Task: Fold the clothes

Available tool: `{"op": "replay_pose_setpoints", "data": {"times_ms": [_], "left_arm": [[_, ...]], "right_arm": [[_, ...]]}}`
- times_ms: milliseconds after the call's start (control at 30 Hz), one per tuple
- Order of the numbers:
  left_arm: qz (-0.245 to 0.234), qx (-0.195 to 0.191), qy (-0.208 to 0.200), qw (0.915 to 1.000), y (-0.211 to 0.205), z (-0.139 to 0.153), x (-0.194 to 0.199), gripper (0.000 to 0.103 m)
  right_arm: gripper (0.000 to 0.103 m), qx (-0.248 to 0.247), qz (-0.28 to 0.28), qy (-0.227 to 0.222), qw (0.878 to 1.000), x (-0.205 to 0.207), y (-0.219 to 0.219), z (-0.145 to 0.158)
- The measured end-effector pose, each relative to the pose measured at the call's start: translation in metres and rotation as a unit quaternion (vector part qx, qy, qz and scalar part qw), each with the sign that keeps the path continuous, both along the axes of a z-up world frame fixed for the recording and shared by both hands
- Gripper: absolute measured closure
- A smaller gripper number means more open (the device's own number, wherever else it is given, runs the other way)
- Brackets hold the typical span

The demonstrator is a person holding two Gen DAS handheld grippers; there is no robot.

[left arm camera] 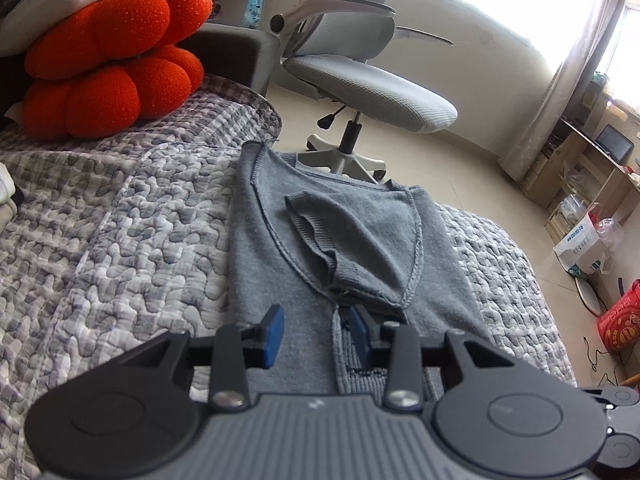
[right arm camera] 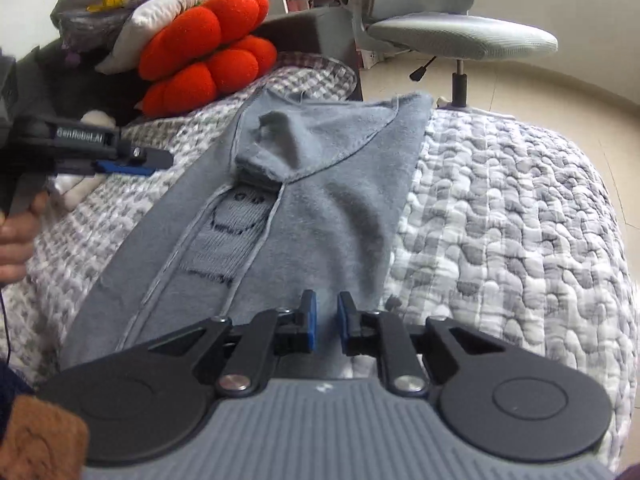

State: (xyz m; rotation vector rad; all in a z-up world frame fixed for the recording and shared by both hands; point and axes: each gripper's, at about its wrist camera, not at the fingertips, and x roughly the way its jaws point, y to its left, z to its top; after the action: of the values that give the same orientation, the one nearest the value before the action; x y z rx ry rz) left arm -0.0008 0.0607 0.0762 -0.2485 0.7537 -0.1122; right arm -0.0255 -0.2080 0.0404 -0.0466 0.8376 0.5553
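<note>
A grey knit sweater [left arm camera: 276, 256] lies inside out along the quilted bed [left arm camera: 120, 220], its sleeves folded in over the middle and one ribbed cuff [left arm camera: 320, 236] on top. My left gripper [left arm camera: 318, 332] hovers open over the near part of the sweater, blue pads wide apart with nothing between them. In the right wrist view the sweater [right arm camera: 320, 220] runs away from me. My right gripper [right arm camera: 326, 318] sits at its near right edge with the pads close together on grey cloth, and a crease runs up to them. The left gripper [right arm camera: 160, 159] hangs at the left over the quilt.
Red pumpkin-shaped cushions [left arm camera: 112, 60] and a white pillow are stacked at the head of the bed. A grey office chair [left arm camera: 360, 88] stands on the floor beyond the bed's edge. Bags and shelves [left arm camera: 580, 248] crowd the floor to the right. A hand [right arm camera: 16, 232] holds the left gripper.
</note>
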Motion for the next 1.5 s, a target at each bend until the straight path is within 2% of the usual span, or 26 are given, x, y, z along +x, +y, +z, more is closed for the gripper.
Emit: {"op": "replay_pose_setpoints", "data": {"times_ms": [100, 333, 433, 600, 833, 1167, 1300, 1500], "left_arm": [[-0.008, -0.003, 0.0, 1.0, -0.004, -0.002, -0.009, 0.066], [-0.038, 0.006, 0.015, 0.9991, -0.018, -0.02, -0.039, 0.065], [-0.048, 0.008, 0.037, 0.9981, -0.021, -0.033, -0.052, 0.065], [-0.074, 0.037, 0.052, 0.9952, -0.031, -0.048, -0.07, 0.065], [-0.074, 0.031, 0.04, 0.996, -0.027, -0.049, -0.08, 0.065], [-0.077, 0.03, 0.039, 0.9958, -0.024, -0.054, -0.11, 0.065], [-0.094, 0.051, 0.032, 0.9938, -0.029, -0.056, -0.128, 0.063], [-0.099, 0.082, 0.019, 0.9915, -0.033, -0.059, -0.142, 0.063]], "right_arm": [[0.085, -0.034, 0.013, 0.005, 0.999, -0.009, 0.011, -0.005], [0.085, -0.047, 0.036, 0.027, 0.998, -0.038, 0.017, -0.003], [0.085, -0.068, 0.04, 0.037, 0.996, -0.049, 0.022, -0.001], [0.085, -0.086, 0.059, 0.052, 0.993, -0.066, 0.028, -0.003], [0.085, -0.028, 0.033, 0.015, 0.999, -0.06, 0.01, 0.009], [0.085, -0.049, 0.085, 0.027, 0.995, -0.082, 0.024, -0.005], [0.085, -0.057, 0.1, 0.023, 0.993, -0.098, 0.028, -0.009], [0.085, -0.055, 0.092, 0.016, 0.994, -0.113, 0.028, -0.011]]}}
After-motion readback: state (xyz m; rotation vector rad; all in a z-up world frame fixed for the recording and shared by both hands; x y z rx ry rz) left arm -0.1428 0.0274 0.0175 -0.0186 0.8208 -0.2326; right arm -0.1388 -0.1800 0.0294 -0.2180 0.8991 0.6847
